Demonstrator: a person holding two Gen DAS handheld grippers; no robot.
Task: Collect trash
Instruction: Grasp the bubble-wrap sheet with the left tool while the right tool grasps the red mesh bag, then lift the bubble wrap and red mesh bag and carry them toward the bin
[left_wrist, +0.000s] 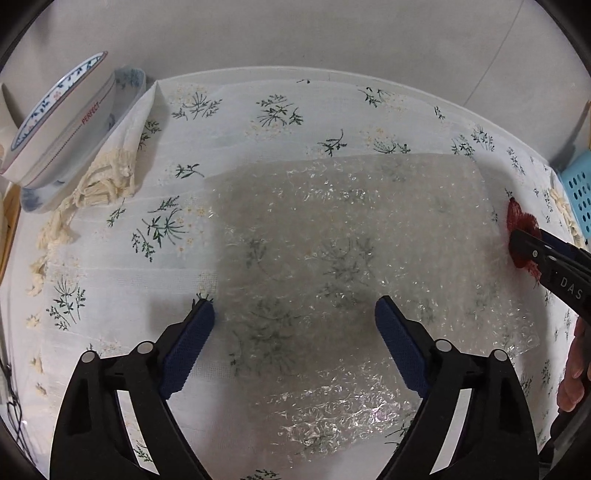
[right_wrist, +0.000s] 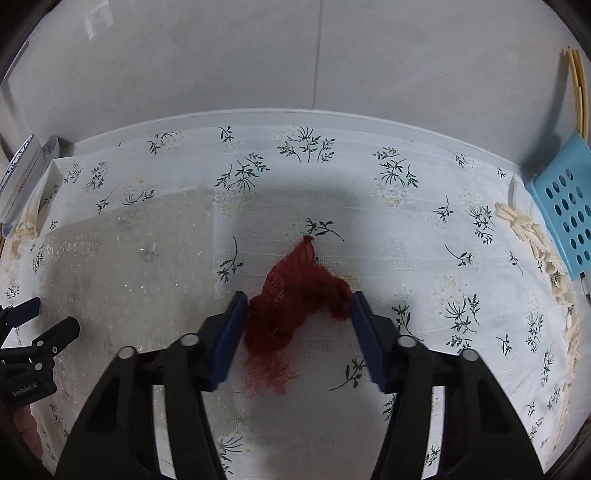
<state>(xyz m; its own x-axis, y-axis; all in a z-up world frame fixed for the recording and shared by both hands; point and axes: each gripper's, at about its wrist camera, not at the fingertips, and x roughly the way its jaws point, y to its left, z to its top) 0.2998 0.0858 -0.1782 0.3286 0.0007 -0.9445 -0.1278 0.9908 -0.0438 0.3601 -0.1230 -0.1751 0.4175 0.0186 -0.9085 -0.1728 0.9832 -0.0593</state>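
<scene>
The right gripper (right_wrist: 299, 306) is pointing steeply down at the table, its two blue pads (right_wrist: 229, 336) standing on either side of a crumpled red mesh net bag (right_wrist: 295, 295). The bag is sitting between the pads and brushing both at its edges, yet it is lying slack on the cloth and not squeezed, so the jaws are standing partway in without a firm grip. A frayed end of the netting is trailing toward the camera, and a knotted tip is pointing away toward the wall.

The left gripper (left_wrist: 295, 317) is hanging with its jaws wide over a sheet of clear bubble wrap (left_wrist: 332, 251). One blue pad (left_wrist: 201, 325) is sitting at the sheet's left edge and the other is hovering over its middle; neither is pressing the plastic. The wrap is lying flat, covering much of the floral tablecloth (left_wrist: 110, 258), and the red net bag (left_wrist: 517, 221) is lying just off its right edge, where the other gripper's black fingers are showing.

Farther out, a stack of patterned bowls (left_wrist: 55, 122) is leaning at the table's left end beside the cloth's cream fringe (left_wrist: 103, 181). At the right end a light blue perforated basket (right_wrist: 565, 206) is standing against the table edge. A grey wall (right_wrist: 295, 55) is rising behind the table.
</scene>
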